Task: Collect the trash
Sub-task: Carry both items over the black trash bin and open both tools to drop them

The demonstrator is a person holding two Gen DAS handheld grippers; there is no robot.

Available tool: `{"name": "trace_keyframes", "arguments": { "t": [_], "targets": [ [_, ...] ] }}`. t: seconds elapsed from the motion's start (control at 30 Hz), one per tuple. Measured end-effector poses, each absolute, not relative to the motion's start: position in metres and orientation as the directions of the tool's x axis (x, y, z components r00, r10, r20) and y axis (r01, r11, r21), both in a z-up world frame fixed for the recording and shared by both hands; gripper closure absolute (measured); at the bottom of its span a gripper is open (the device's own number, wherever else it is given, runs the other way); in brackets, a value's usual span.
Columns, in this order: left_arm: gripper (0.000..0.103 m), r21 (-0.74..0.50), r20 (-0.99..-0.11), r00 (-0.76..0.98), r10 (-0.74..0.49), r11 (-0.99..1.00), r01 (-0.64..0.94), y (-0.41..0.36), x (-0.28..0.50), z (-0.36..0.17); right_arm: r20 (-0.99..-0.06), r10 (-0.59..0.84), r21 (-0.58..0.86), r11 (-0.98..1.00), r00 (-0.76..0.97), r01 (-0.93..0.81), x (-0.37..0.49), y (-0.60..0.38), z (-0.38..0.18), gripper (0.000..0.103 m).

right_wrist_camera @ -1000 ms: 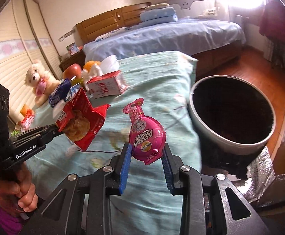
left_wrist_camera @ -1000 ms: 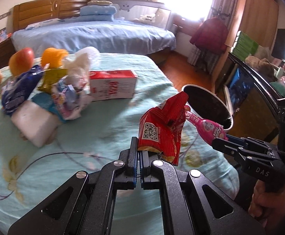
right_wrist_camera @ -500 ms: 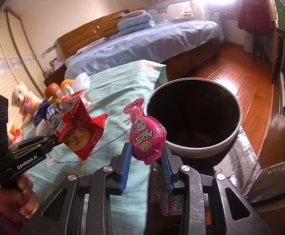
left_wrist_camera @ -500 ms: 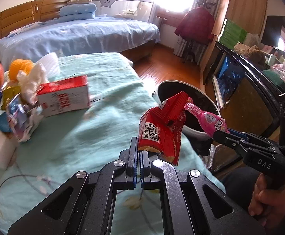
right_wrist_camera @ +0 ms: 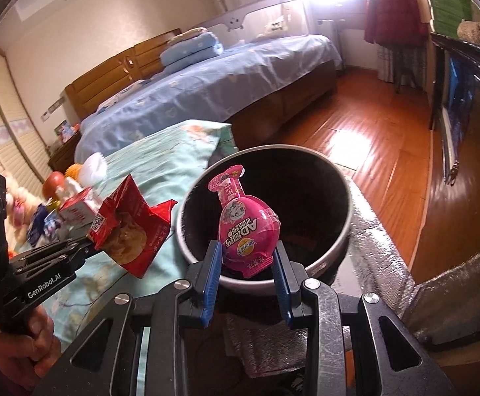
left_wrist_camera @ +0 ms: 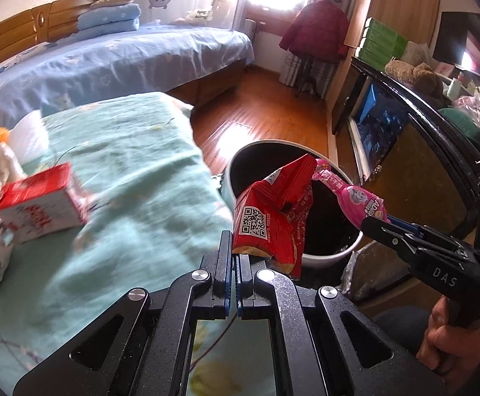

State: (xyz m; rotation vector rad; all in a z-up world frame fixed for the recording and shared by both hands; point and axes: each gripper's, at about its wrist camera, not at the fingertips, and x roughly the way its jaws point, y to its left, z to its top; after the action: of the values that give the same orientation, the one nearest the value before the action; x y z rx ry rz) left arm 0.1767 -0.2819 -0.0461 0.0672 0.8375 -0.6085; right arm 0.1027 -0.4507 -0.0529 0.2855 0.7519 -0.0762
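Bedroom floor, black bin (right_wrist_camera: 266, 217) dead ahead: your right gripper (right_wrist_camera: 246, 264) pinches the pink candy pack (right_wrist_camera: 248, 227) over its mouth, left gripper (left_wrist_camera: 235, 257) clamps the red wrapper (left_wrist_camera: 273, 217) by the bed-side rim.

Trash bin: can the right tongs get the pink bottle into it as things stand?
Probably yes. The right tongs grip the pink bottle just at the trash bin, whose open mouth has no lid; the red snack bag hangs off to the side.

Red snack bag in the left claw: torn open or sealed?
Torn open. The red foil snack bag gapes at its ragged top, showing its pale inside, in the right wrist view.
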Motion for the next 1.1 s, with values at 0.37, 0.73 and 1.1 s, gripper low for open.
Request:
{"name": "trace_keyframes", "arguments": {
  "t": [0.37, 0.73, 1.1],
  "targets": [
    [0.102, -0.152, -0.733, 0.493, -0.469, 0.819, 0.553, -0.313, 0.197, -0.046, -0.694, -0.007, 0.202, 0.958, 0.720, 0.204, 0.121, -0.468, -0.055, 0.072],
    [0.102, -0.154, -0.755, 0.468, -0.459, 0.819, 0.553, -0.331, 0.210, -0.056, -0.710, -0.023, 0.198, 0.952, 0.703, 0.232, 0.137, -0.484, -0.060, 0.078],
    [0.053, -0.155, -0.758, 0.482, -0.440, 0.839, 0.522, -0.329, 0.213, -0.059, -0.711, -0.015, 0.226, 0.942, 0.703, 0.248, 0.144, -0.493, -0.063, 0.085]
  ]
}}
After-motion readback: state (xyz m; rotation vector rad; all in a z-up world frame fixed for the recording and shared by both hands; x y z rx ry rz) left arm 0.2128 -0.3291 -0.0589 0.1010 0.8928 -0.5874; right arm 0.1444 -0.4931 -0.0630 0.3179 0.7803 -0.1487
